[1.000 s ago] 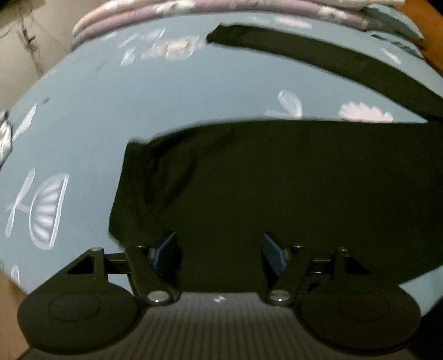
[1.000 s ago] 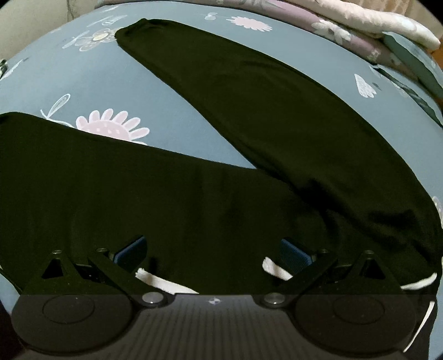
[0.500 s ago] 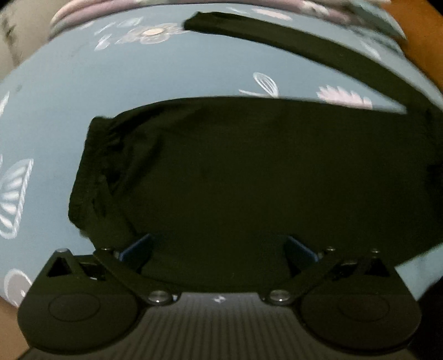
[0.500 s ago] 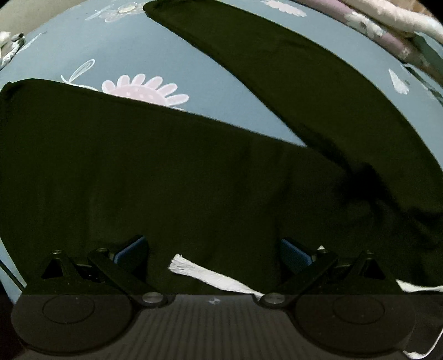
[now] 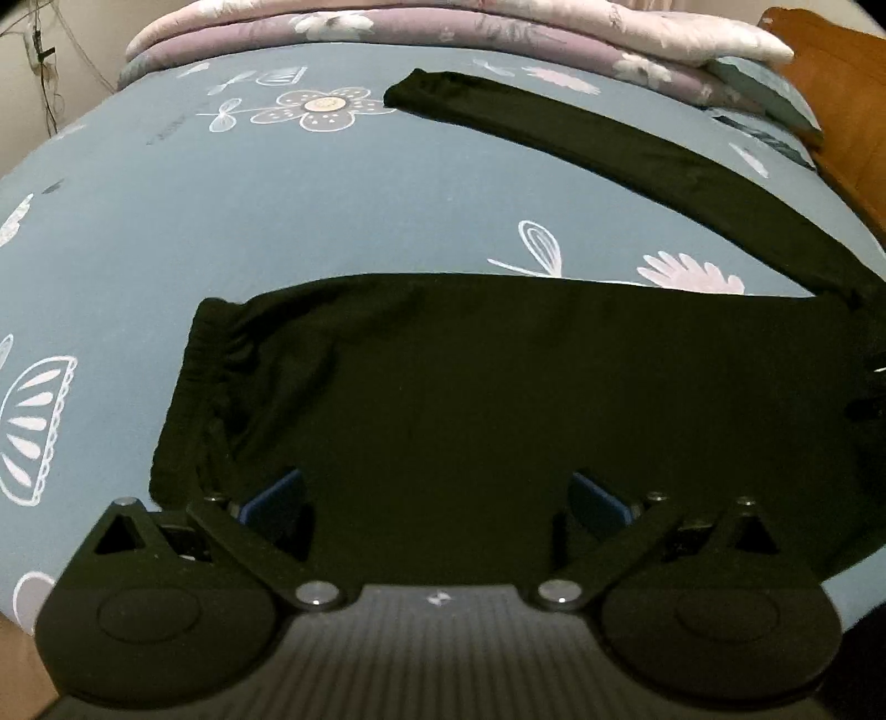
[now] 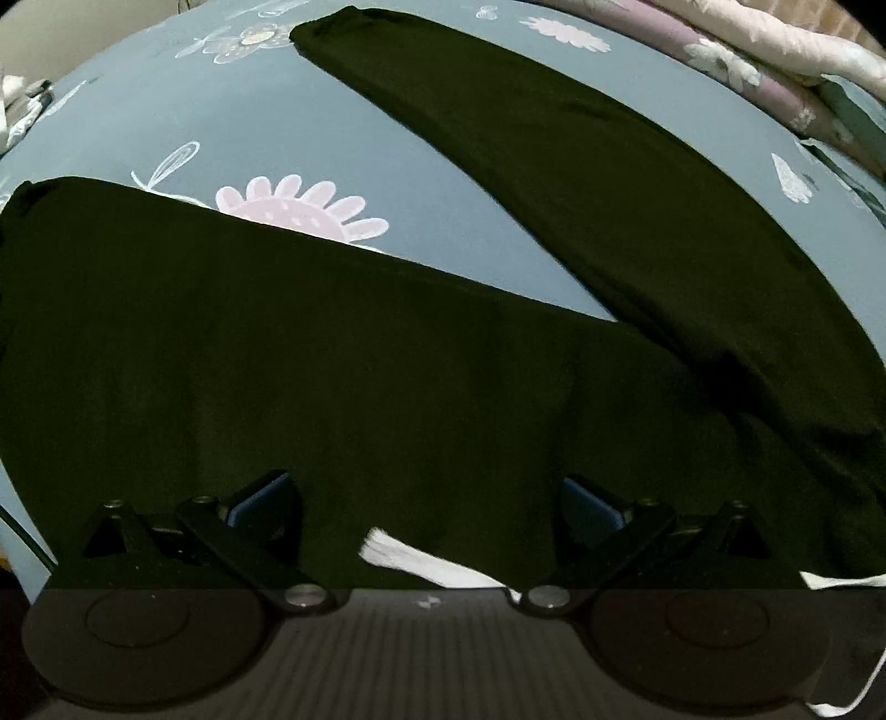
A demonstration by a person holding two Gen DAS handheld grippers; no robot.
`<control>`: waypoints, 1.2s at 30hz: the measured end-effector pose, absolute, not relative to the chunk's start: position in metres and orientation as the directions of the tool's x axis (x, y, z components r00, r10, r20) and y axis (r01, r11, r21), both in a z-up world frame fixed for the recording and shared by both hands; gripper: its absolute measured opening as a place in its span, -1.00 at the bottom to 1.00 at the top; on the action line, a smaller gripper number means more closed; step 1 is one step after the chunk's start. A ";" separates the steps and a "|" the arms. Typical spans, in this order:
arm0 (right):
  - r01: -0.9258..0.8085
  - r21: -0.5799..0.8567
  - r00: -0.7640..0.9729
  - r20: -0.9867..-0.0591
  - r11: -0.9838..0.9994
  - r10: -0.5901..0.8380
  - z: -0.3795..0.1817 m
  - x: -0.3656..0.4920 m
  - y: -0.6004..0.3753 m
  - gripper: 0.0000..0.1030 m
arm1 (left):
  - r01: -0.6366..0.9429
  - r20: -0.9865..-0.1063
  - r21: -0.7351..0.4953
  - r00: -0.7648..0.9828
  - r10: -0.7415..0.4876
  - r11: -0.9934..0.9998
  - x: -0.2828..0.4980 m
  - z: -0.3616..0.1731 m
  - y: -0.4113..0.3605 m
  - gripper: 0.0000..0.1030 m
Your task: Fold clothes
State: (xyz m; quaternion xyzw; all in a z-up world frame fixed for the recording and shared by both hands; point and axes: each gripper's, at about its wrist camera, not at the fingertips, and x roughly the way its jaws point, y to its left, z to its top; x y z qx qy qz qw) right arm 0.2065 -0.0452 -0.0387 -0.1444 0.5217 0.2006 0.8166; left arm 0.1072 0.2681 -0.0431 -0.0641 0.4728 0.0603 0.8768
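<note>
A pair of black trousers [image 5: 498,387] lies spread on a blue flowered bedsheet [image 5: 277,210]. One leg lies near me, its gathered cuff [image 5: 194,387] at the left; the other leg [image 5: 609,149] angles away to the far side. My left gripper [image 5: 437,498] is open above the near leg, close to the cuff, with nothing between its fingers. In the right wrist view both legs [image 6: 332,360] meet at the right near the waist. My right gripper [image 6: 426,498] is open over the waist end, where a white drawstring [image 6: 421,559] lies between its fingers.
Folded pink and purple quilts [image 5: 443,27] are stacked along the far edge of the bed. A brown wooden headboard [image 5: 830,83] shows at the far right. A pale wall with cables [image 5: 44,72] is at the far left. Bare sheet [image 6: 415,183] lies between the two legs.
The left gripper's jaws have spread wider and its view has pulled back, showing more of the far leg and quilts. The right gripper has shifted slightly forward over the waist; it stays open.
</note>
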 end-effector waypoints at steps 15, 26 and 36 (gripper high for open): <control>-0.386 0.045 0.398 -0.893 0.921 0.211 -0.043 0.201 -0.054 1.00 | -0.145 -0.854 -0.017 0.517 0.061 0.989 0.108 -0.049 0.263 0.95; -0.055 -0.065 0.519 -0.854 0.996 -0.027 -0.002 0.144 -0.140 1.00 | 0.142 -0.804 -0.018 0.587 -0.099 0.990 0.162 -0.036 0.217 0.97; 0.181 -0.073 0.500 -0.852 0.981 -0.156 0.002 0.089 -0.190 1.00 | 0.307 -0.790 -0.048 0.570 -0.224 0.950 0.194 -0.036 0.180 0.97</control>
